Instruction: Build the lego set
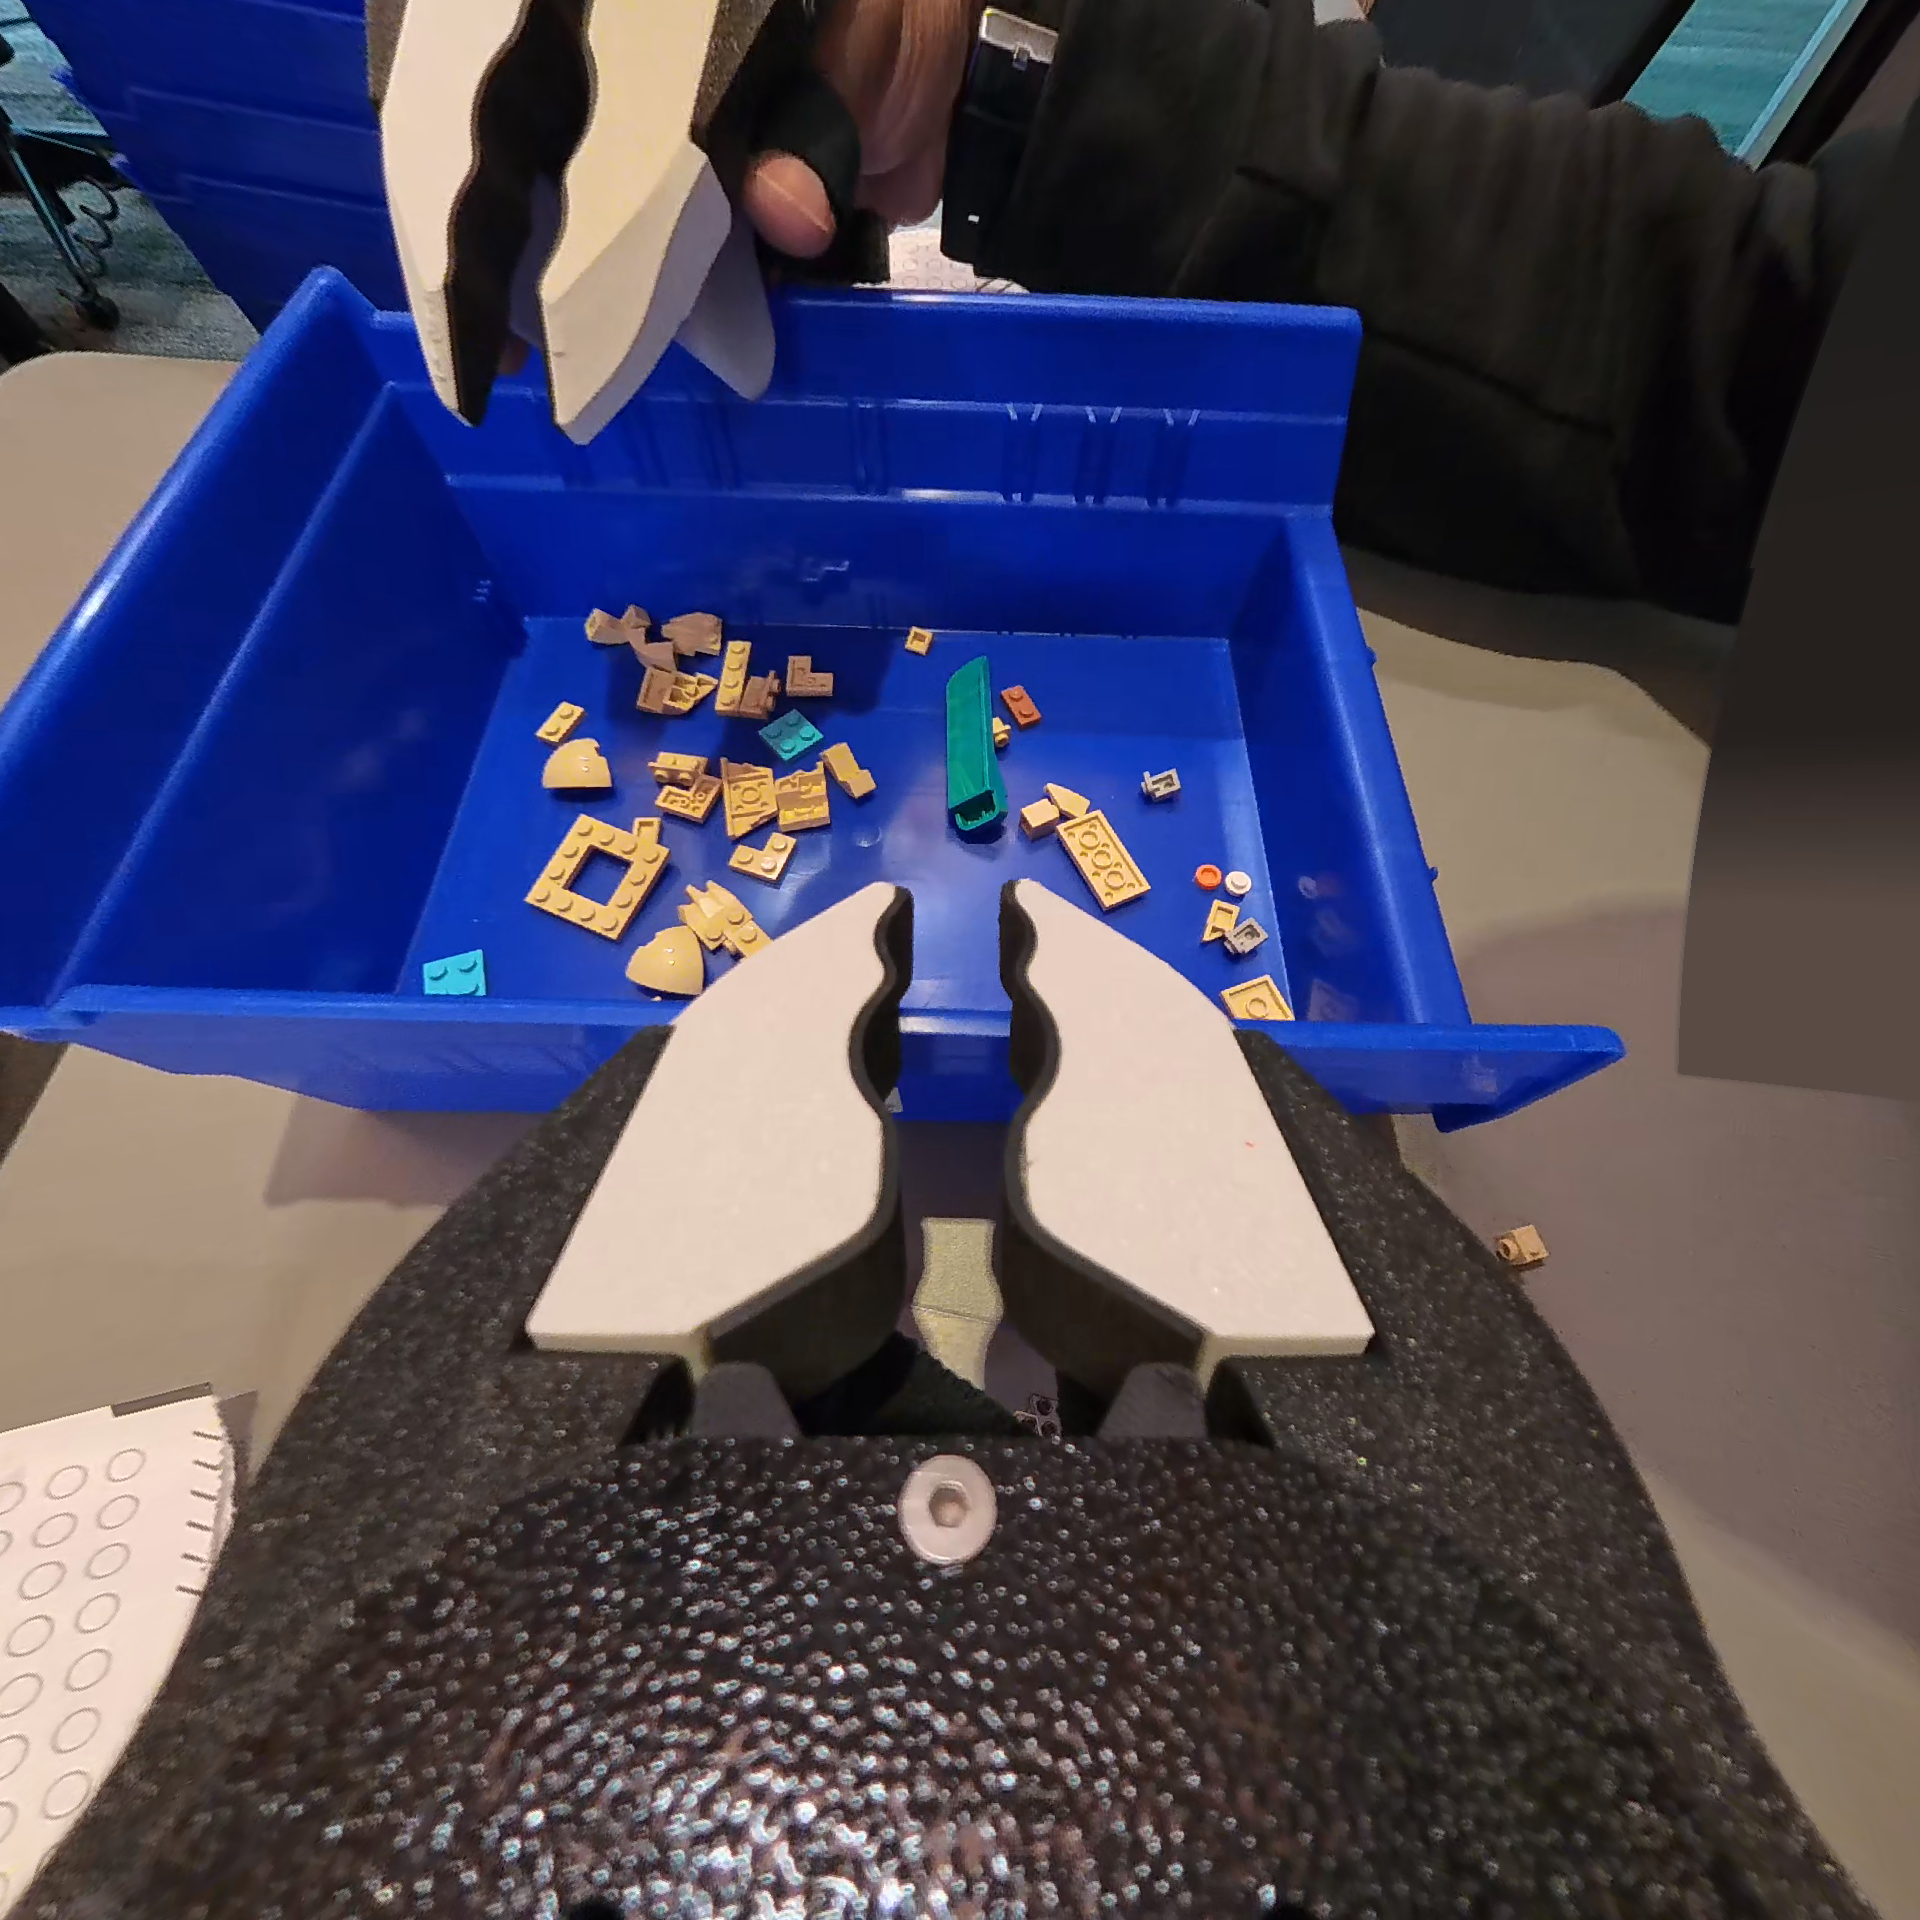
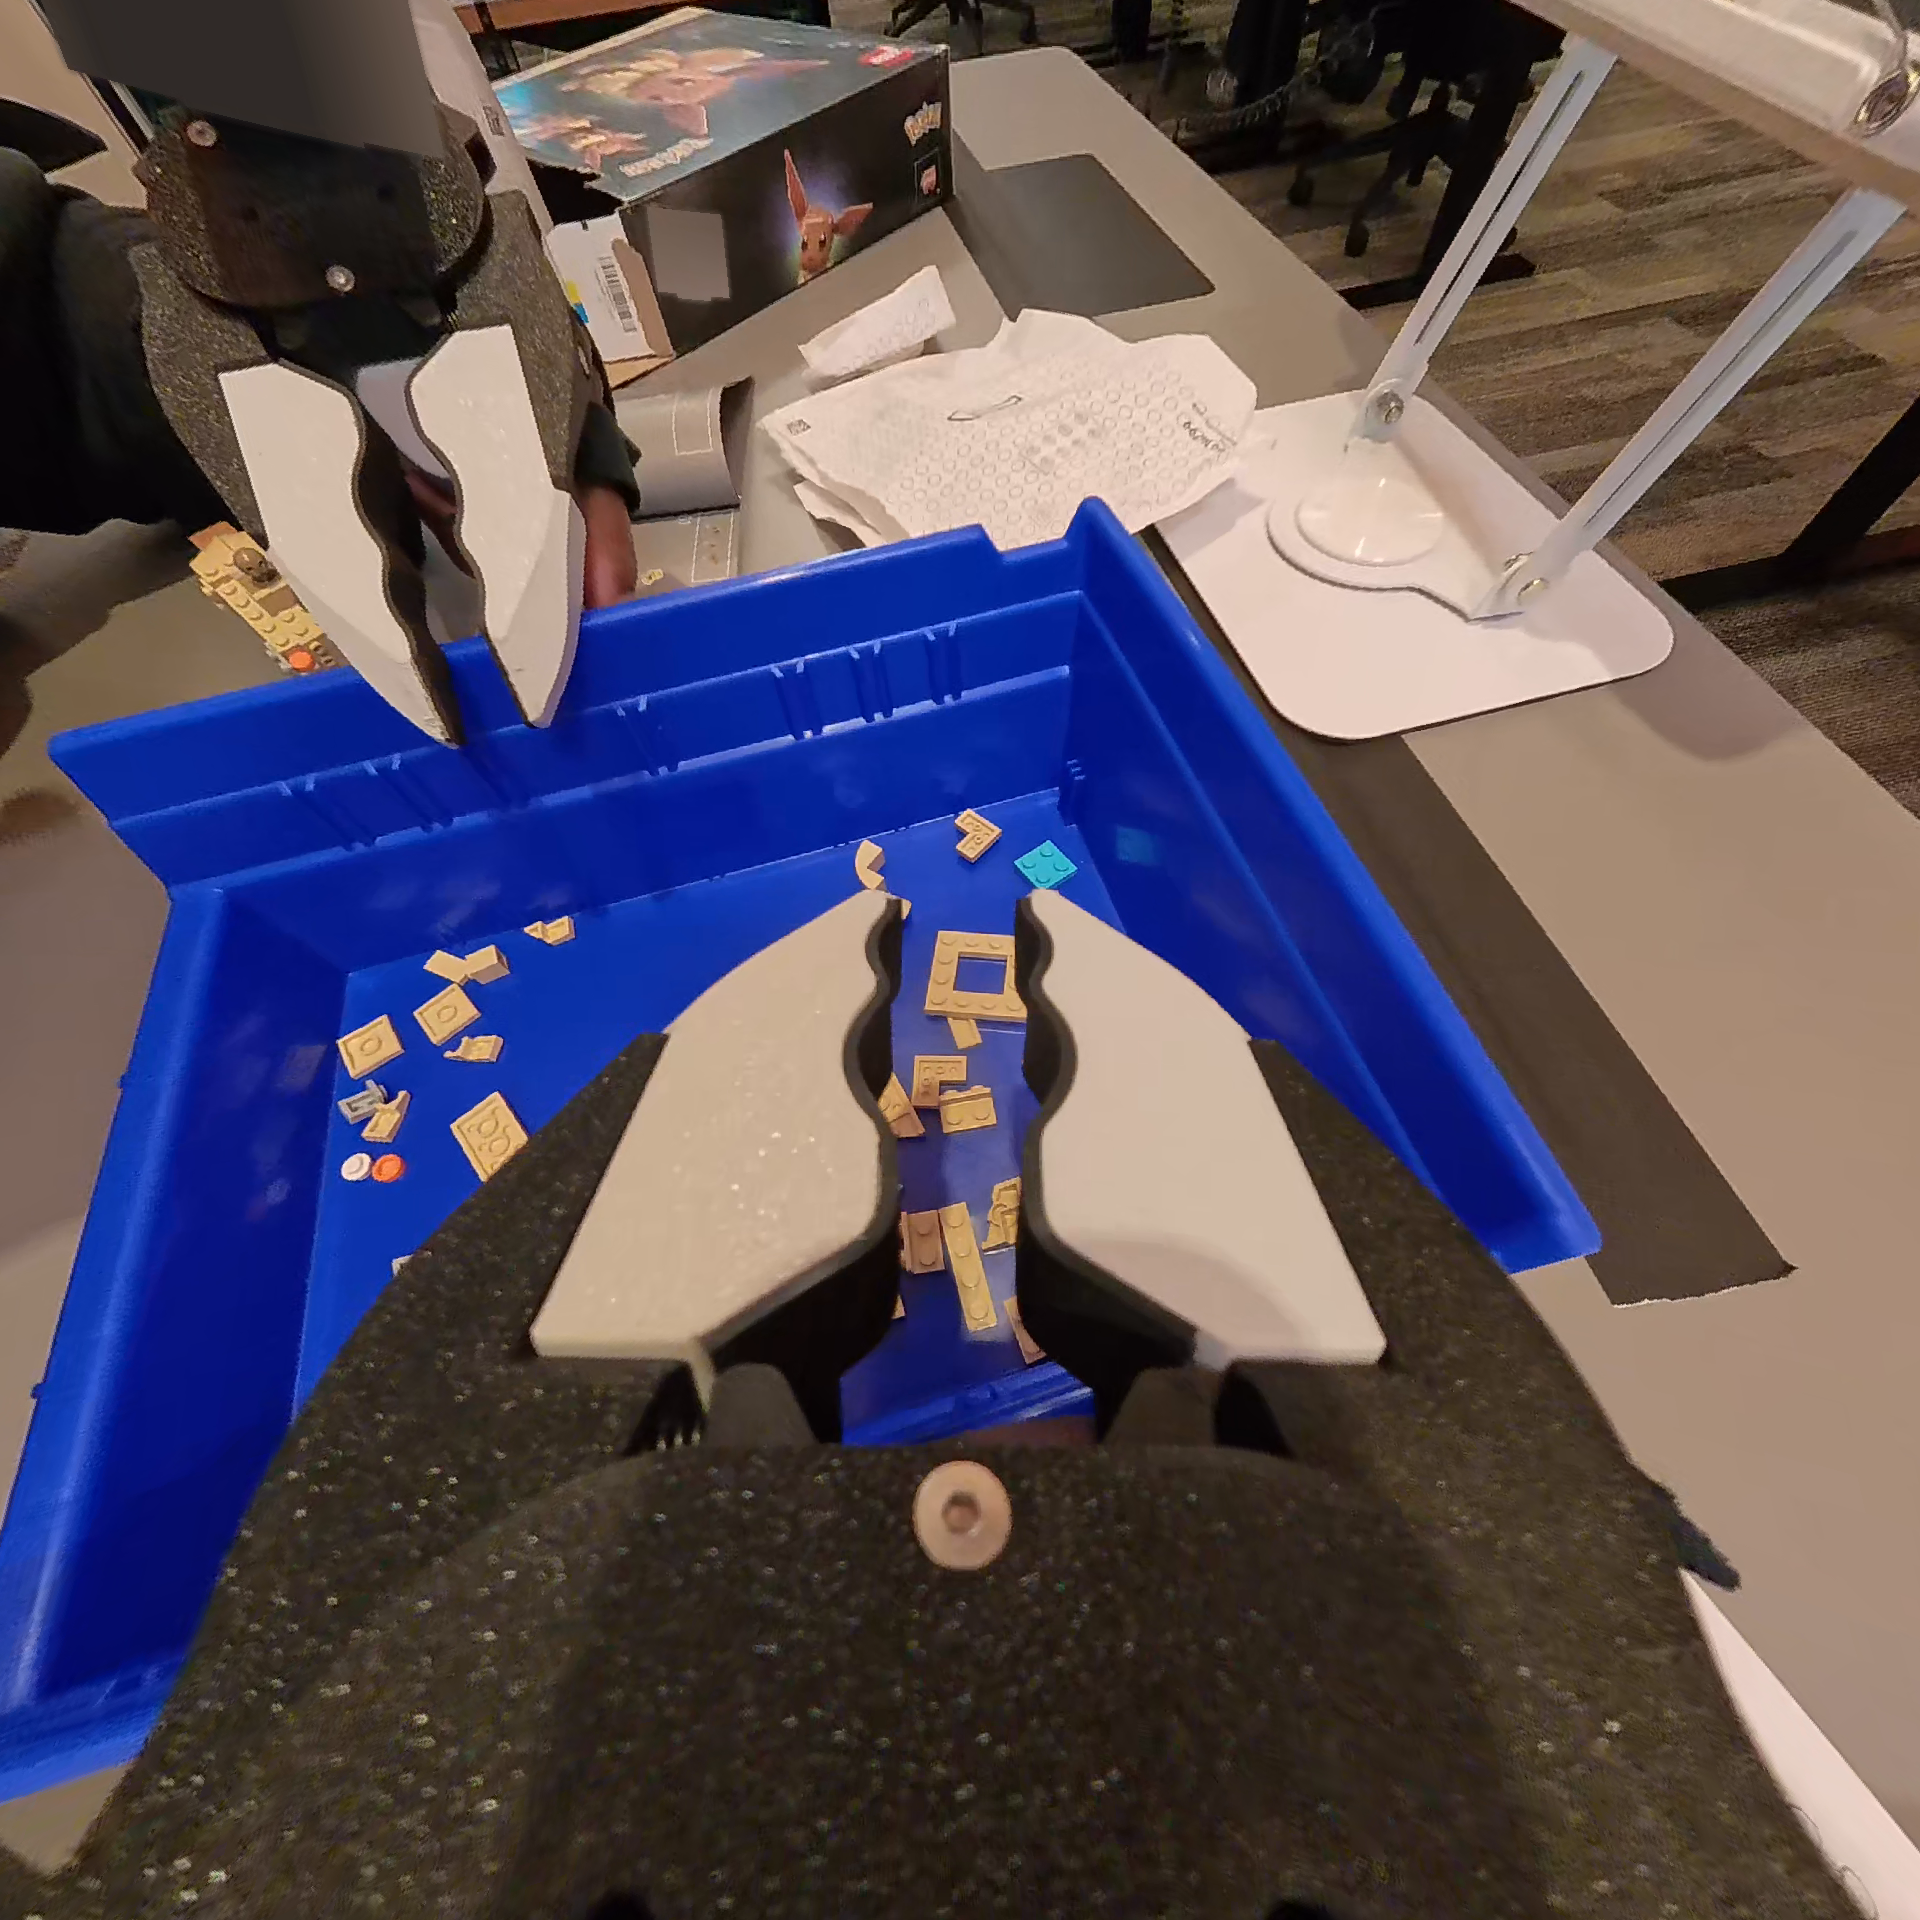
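A blue bin [image 1: 260, 1008] holds loose lego pieces: a tan square frame plate [image 1: 597, 878], a long green piece [image 1: 975, 753], two tan domes [image 1: 670, 961], teal 2x2 plates [image 1: 454, 974] and several small tan plates. My left gripper [image 1: 956, 904] is open and empty, its tips over the bin's near wall. My right gripper [image 2: 958, 914] is open and empty above the bin [image 2: 1299, 831], with the frame plate [image 2: 977, 977] just beyond its tips. It also shows in the left wrist view [image 1: 525, 421], over the bin's far left. A tan partial build [image 2: 255, 603] stands on the table behind the bin.
The lego box [image 2: 748, 135], crumpled white paper bags [image 2: 1018, 436] and a white lamp base [image 2: 1455, 623] sit beyond the bin. A single tan piece [image 1: 1522, 1245] lies on the grey table beside the bin. A white paper sheet [image 1: 94, 1558] lies at the near left. My hands' fingertips stand some 15 cm from each other.
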`<action>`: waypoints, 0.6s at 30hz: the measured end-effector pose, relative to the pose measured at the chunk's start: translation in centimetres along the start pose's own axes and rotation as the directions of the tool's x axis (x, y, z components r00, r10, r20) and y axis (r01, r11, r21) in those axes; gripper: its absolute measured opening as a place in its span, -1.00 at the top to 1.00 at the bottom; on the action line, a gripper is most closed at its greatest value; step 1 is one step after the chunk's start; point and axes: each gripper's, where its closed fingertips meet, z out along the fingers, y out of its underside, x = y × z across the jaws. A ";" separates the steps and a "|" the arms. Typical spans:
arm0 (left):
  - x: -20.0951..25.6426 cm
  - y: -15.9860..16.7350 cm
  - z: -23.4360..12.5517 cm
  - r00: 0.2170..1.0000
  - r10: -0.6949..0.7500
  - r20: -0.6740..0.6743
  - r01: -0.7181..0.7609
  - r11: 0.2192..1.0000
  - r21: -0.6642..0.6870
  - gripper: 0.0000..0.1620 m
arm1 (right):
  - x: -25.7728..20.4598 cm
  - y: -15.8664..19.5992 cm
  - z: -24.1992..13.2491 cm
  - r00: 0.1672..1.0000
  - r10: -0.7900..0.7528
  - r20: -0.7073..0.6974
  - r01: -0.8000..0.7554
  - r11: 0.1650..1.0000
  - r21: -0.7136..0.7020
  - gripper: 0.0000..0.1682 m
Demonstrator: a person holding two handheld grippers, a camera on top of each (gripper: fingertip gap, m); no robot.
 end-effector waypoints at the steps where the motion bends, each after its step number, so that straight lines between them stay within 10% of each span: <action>1: 0.0 0.0 0.0 1.000 0.000 0.000 0.000 1.000 0.000 0.81 | 0.0 0.0 0.0 1.000 0.002 0.000 -0.002 1.000 -0.001 0.76; 18: 0.0 0.3 0.0 1.000 -0.005 0.005 0.006 1.000 -0.024 0.82 | 0.1 0.1 0.2 1.000 0.000 -0.011 0.000 1.000 -0.018 0.75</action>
